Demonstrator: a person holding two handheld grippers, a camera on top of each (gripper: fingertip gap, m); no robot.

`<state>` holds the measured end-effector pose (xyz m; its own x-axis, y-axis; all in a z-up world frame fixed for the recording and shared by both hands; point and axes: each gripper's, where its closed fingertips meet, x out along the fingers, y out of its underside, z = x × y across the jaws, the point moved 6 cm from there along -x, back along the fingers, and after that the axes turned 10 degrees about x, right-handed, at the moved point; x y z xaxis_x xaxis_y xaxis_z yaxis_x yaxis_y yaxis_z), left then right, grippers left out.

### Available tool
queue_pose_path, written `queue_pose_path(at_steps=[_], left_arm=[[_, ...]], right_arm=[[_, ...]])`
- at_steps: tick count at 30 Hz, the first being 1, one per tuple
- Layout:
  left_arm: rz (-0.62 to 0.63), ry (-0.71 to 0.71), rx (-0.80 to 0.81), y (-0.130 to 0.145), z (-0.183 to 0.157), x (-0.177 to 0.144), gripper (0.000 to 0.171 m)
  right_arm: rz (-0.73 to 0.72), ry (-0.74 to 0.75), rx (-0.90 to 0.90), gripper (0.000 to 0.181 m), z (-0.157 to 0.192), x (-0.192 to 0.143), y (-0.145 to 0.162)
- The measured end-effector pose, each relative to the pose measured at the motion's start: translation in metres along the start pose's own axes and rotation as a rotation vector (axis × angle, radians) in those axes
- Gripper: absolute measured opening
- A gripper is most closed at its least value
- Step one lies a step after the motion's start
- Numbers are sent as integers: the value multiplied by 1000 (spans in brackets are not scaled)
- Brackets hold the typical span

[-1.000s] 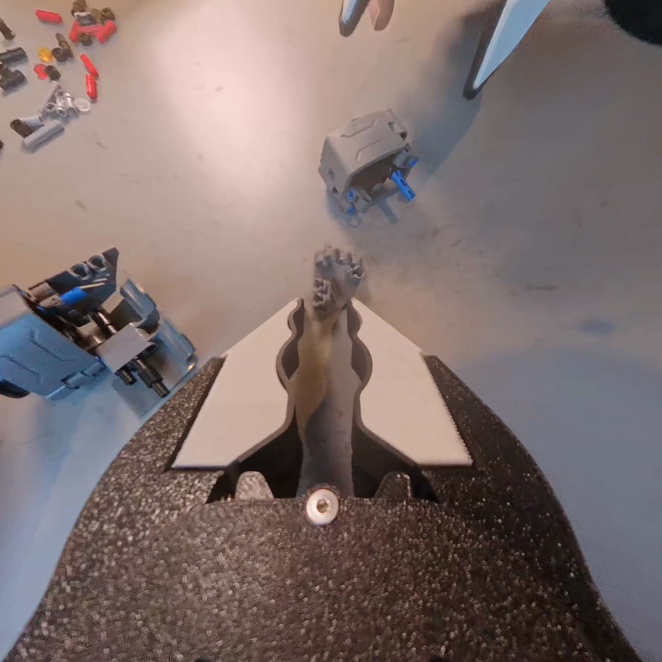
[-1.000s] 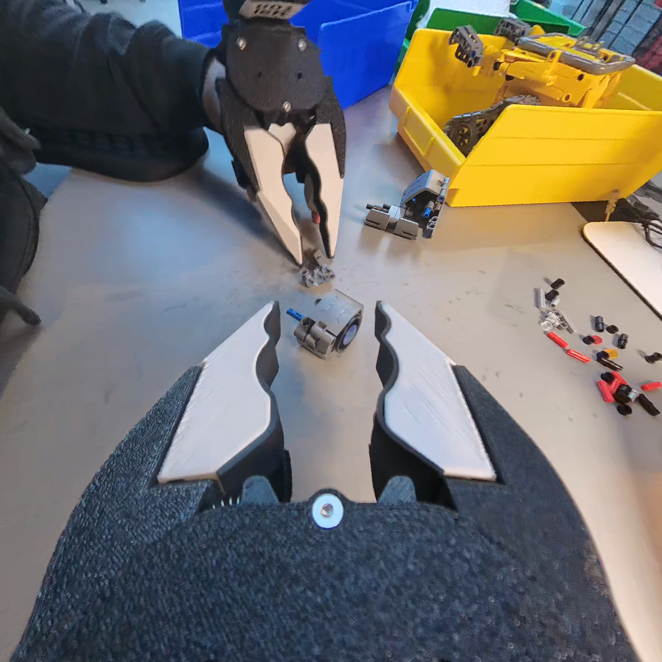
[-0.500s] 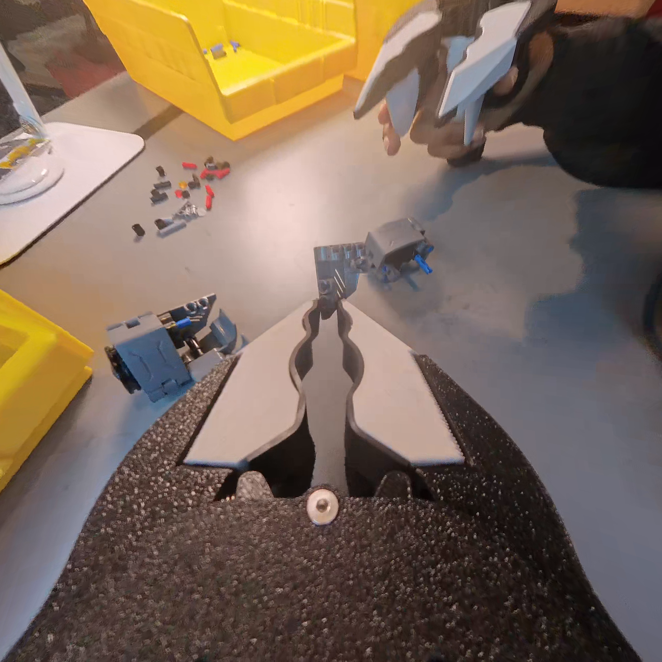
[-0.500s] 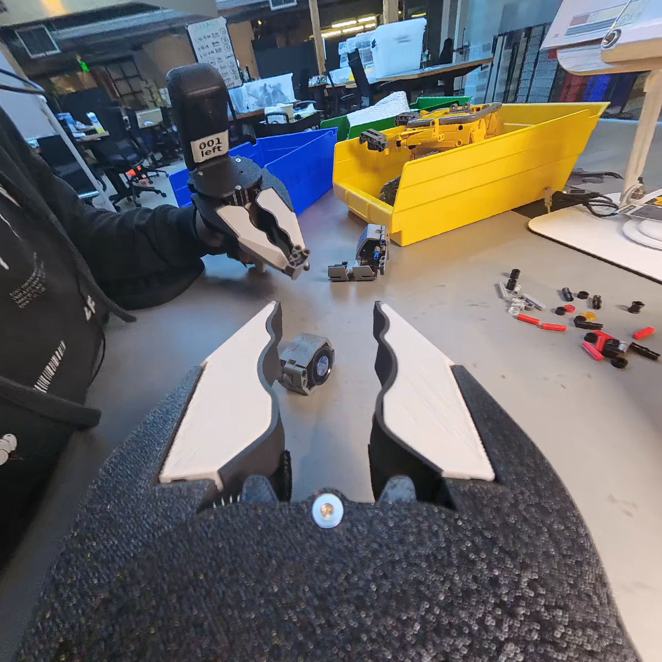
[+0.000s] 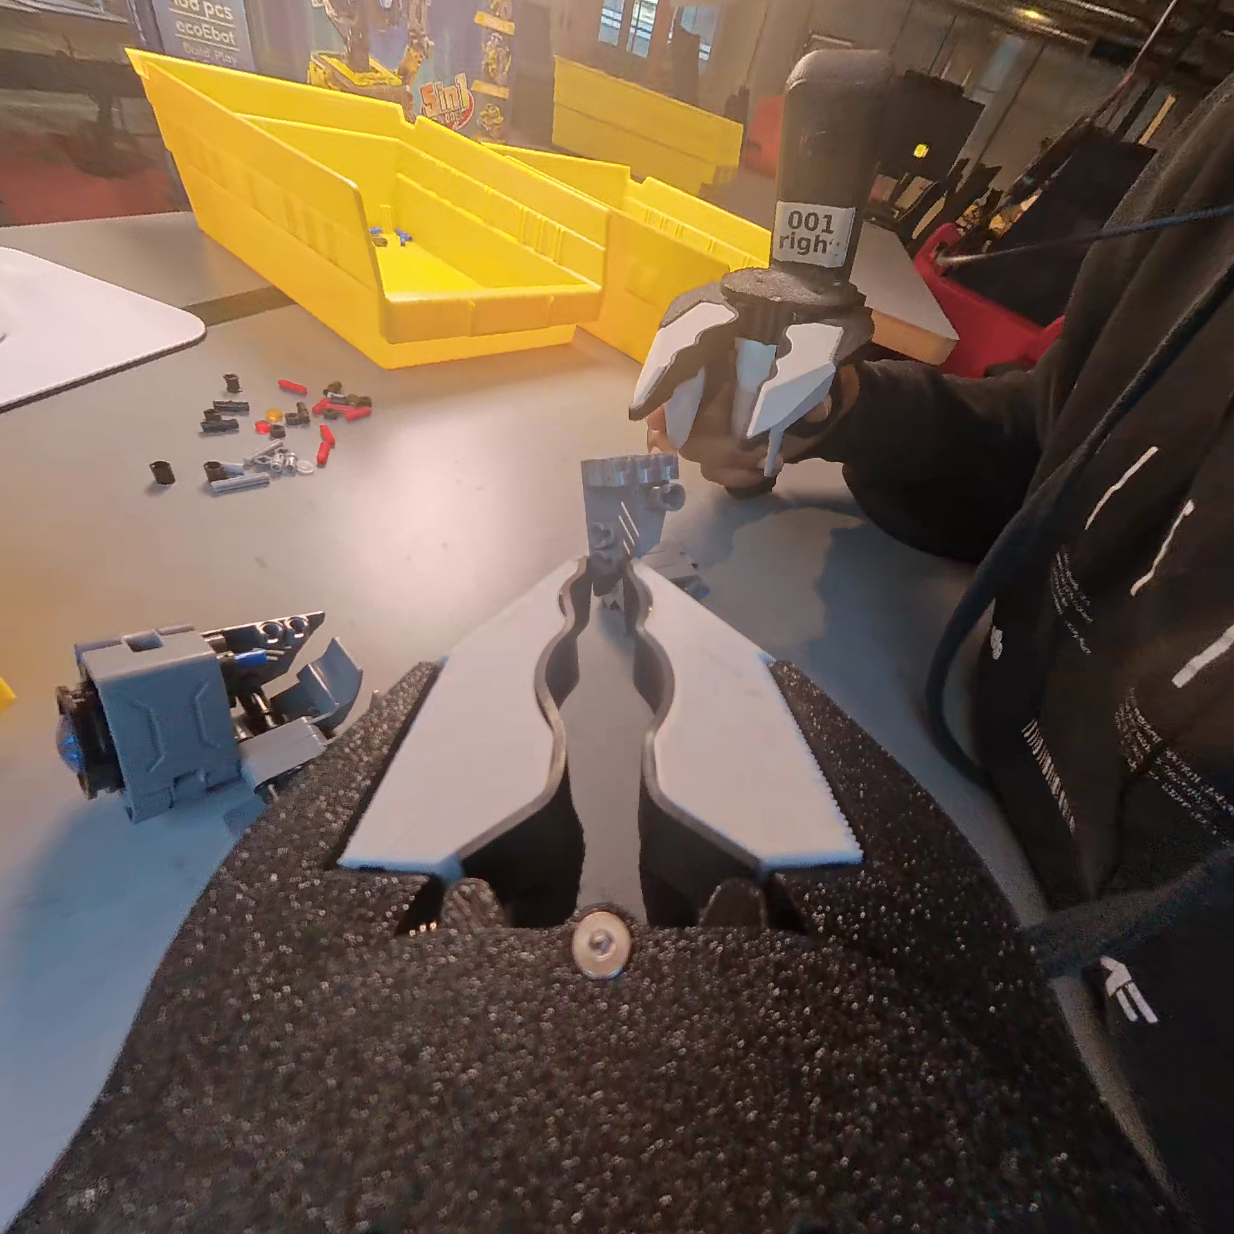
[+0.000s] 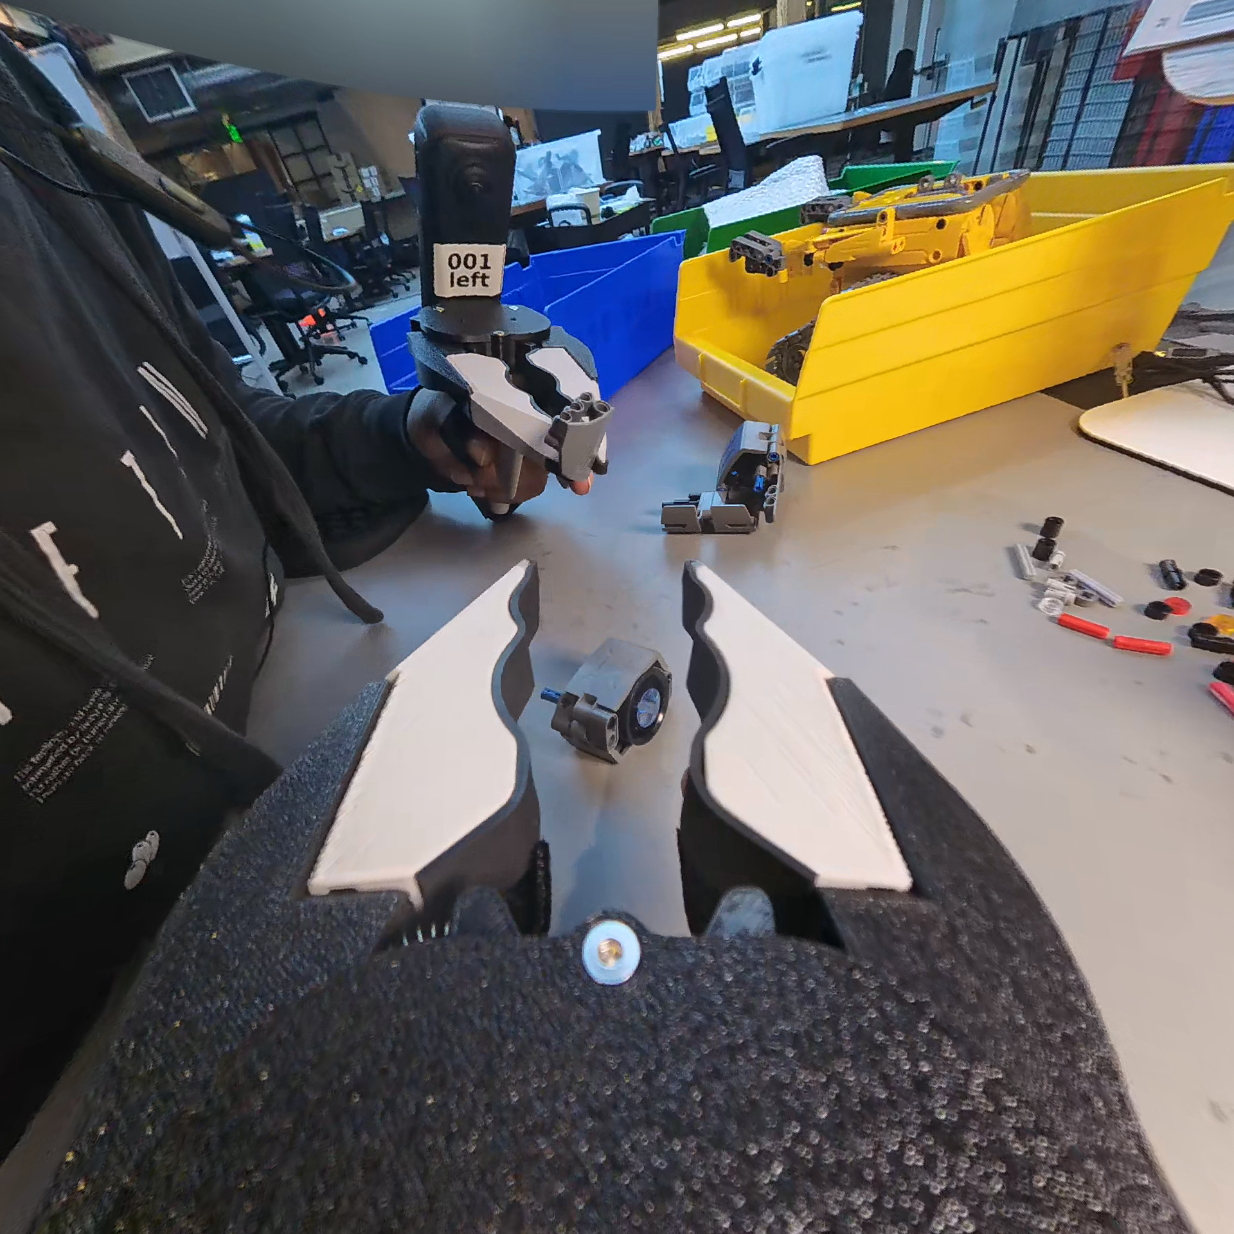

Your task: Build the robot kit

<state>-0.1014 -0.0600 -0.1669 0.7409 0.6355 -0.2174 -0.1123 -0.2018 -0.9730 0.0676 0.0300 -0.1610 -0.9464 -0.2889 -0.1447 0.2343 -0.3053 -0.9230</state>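
L claw [image 5: 611, 581] grips grey piece [image 5: 624, 507] (R claw [image 6: 609, 577] agape).

Left gripper [image 5: 611, 574] is clamping a flat grey studded panel piece [image 5: 624, 507] at its fingertips, holding it upright and clear of the grey table [image 5: 434, 521]. Right gripper [image 6: 609, 574] is sitting with jaws apart, straddling a small dark grey block with a round lens face [image 6: 614, 708], which is lying tilted on the table, touching neither finger.
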Motion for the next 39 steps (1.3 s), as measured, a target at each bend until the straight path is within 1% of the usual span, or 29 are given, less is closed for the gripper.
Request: queue_pose_path(at_steps=[5, 9, 15, 18, 21, 25, 30, 31, 32, 33, 34, 35, 37, 38, 39], left_arm=[[3, -4, -15, 0, 1, 2, 8], [20, -15, 7, -1, -1, 6, 8], [74, -21, 126, -2, -16, 20, 8], [89, -21, 189, -3, -25, 26, 8], [99, -35, 234, -3, -28, 27, 8], [98, -56, 315, -8, -35, 27, 8], [138, -98, 416, -9, -41, 28, 8], [143, -104, 433, -9, -42, 28, 8], [146, -111, 445, -10, -44, 29, 8], [140, -114, 447, -11, -44, 29, 8], [106, -108, 423, -14, -45, 27, 9], [41, -81, 369, -19, -47, 26, 10], [-100, 15, 212, -28, -50, 23, 15], [-128, 65, 147, -30, -52, 23, 18], [-138, 115, 106, -30, -54, 23, 18]], right_arm=[[-4, -7, 17, 39, 0, 2, -1], [1, -4, 20, 36, 6, 10, -6], [102, 67, 83, 35, 12, 30, -2], [121, 6, 154, 36, 21, 37, 0], [126, -42, 188, 36, 28, 40, 1], [137, -32, 168, 32, 34, 41, 4], [109, -7, 123, 31, 38, 37, -2], [107, 7, 101, 29, 38, 36, -4], [111, 20, 61, 18, 39, 35, -4], [111, 23, 6, 17, 41, 34, -4], [95, 18, -56, 16, 42, 33, -4], [57, -13, -104, 15, 44, 29, -5], [-35, -114, -103, 13, 47, 21, -8], [-82, -162, -99, 13, 50, 17, -11], [-118, -190, -106, 13, 53, 16, -13]])
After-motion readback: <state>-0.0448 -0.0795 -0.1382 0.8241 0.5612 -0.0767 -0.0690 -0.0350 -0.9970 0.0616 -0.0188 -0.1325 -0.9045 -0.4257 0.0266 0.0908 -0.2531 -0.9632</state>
